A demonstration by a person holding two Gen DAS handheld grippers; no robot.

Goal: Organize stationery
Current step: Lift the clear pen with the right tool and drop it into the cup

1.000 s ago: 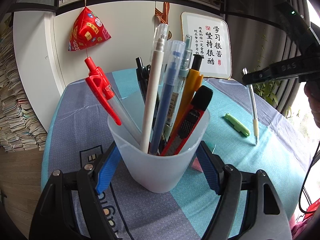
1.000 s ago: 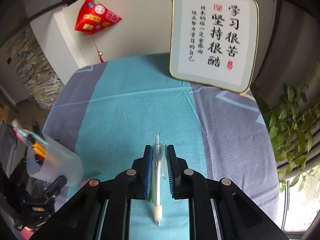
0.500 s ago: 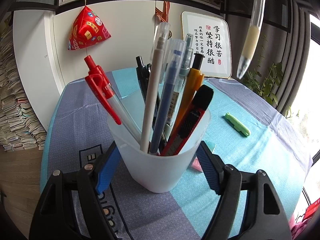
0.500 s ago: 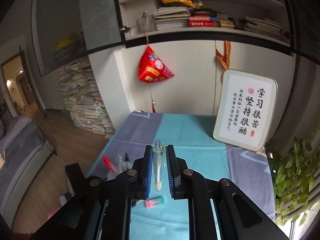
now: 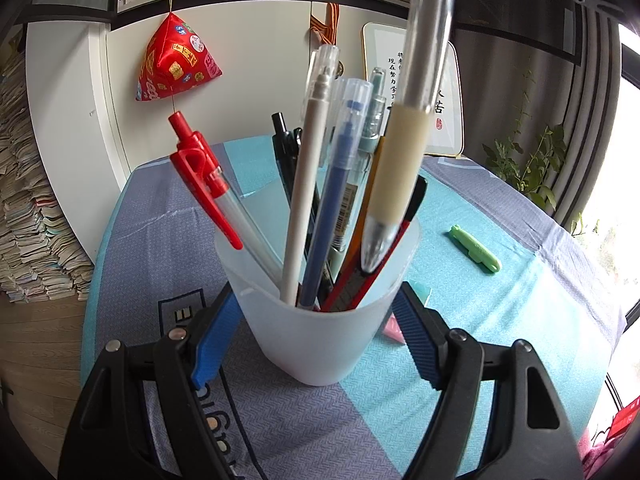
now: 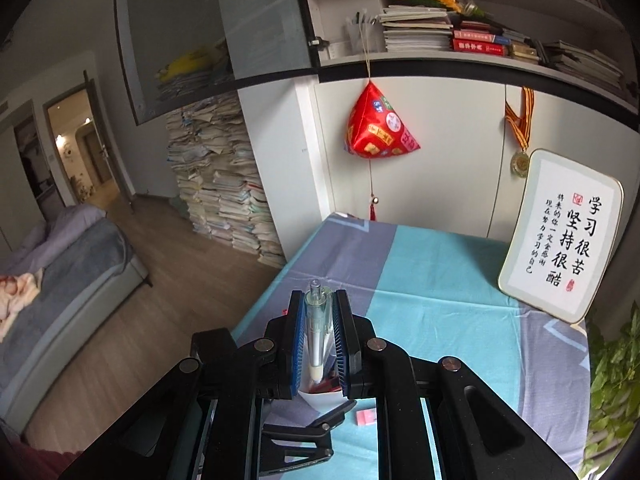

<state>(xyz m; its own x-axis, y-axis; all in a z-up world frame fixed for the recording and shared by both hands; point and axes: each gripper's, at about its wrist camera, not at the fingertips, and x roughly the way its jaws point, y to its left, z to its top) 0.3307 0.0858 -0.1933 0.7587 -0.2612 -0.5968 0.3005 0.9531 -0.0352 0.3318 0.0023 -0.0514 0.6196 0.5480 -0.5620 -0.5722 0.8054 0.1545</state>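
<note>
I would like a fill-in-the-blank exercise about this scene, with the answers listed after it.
1. The right gripper is shut on a clear pen with a ____ rubber grip.
2. The pen's tip points down into the frosted plastic cup, held between the ____ gripper's blue pads.
3. The small ____ cap-like piece lies on the tablecloth.

Answers: cream; left; green

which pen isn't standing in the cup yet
The clear pen with the cream grip, held tip-down by the right gripper over the cup; the others rest inside.
</note>
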